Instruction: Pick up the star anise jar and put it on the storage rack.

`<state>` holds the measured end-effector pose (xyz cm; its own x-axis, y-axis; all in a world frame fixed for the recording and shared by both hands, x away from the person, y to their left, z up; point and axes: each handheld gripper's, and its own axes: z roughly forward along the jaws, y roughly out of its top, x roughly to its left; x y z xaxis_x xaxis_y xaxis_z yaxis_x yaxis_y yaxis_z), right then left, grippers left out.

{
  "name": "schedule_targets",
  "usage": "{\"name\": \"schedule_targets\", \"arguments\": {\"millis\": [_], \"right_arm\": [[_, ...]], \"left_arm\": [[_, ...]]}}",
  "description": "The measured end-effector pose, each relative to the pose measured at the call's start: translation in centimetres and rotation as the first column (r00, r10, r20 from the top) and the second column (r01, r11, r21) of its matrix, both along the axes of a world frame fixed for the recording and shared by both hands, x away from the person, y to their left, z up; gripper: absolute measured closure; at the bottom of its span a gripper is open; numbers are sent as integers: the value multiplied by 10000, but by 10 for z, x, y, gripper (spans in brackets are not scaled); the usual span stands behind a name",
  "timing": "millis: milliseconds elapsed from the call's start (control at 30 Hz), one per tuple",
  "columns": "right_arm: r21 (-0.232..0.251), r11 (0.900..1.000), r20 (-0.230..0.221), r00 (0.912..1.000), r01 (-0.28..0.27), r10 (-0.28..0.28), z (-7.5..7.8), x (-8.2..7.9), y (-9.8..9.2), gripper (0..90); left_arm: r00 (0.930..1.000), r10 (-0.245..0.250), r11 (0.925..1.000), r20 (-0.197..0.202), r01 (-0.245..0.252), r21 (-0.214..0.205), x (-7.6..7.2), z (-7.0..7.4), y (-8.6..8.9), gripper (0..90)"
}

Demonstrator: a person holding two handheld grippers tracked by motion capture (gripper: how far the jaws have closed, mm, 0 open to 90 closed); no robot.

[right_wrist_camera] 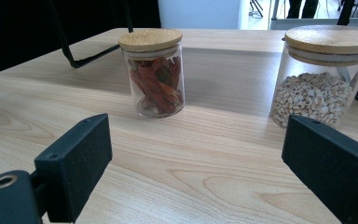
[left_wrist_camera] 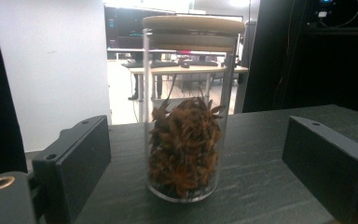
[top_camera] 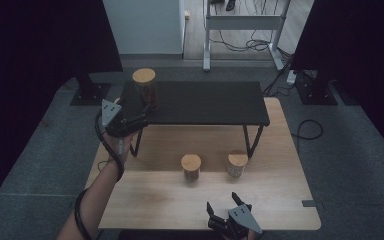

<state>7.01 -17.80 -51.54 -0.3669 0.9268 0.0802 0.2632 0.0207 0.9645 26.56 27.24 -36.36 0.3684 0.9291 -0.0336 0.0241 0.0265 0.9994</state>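
Observation:
A tall glass jar (top_camera: pixel 145 86) with a wooden lid stands at the left end of the black shelf (top_camera: pixel 205 102). In the left gripper view this jar (left_wrist_camera: pixel 186 135) holds brown dried pieces. My left gripper (top_camera: pixel 139 116) is just in front of it and open; its jaws (left_wrist_camera: pixel 198 154) stand wide on either side of the jar without touching it. My right gripper (top_camera: pixel 222 201) hovers open near the front edge of the wooden table (top_camera: pixel 150 200). Ahead of it (right_wrist_camera: pixel 196 154) stand a jar of red dried chillies (right_wrist_camera: pixel 157 72) and a jar of pale grains (right_wrist_camera: pixel 324 79).
The chilli jar (top_camera: pixel 191 167) and the grain jar (top_camera: pixel 237 164) stand side by side below the shelf's front edge, near its right leg (top_camera: pixel 252 140). Dark curtains flank the table. A white desk frame (top_camera: pixel 242 30) and cables lie on the floor behind.

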Motion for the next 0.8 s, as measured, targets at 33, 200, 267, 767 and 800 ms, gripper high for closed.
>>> {"name": "schedule_targets", "arguments": {"millis": [33,200,267,767,800], "right_arm": [[-13,10000,-3,10000,-12,12,0,0,0,76],[-24,10000,-21,10000,-7,7,0,0,1,77],[-21,10000,-30,10000,-8,8,0,0,1,77],[-7,10000,-117,9999,67,-67,0,1,3,81],[-7,10000,-117,9999,67,-67,0,1,3,81]], "left_arm": [[10000,7,10000,-3,-7,-36,-2,-1,2,74],[10000,16,9998,-21,-16,-192,-14,-12,12,75],[10000,56,9994,20,-55,-353,-20,-17,14,74],[9982,-420,9987,419,431,-262,-73,-45,20,76],[9982,-420,9987,419,431,-262,-73,-45,20,76]]}}
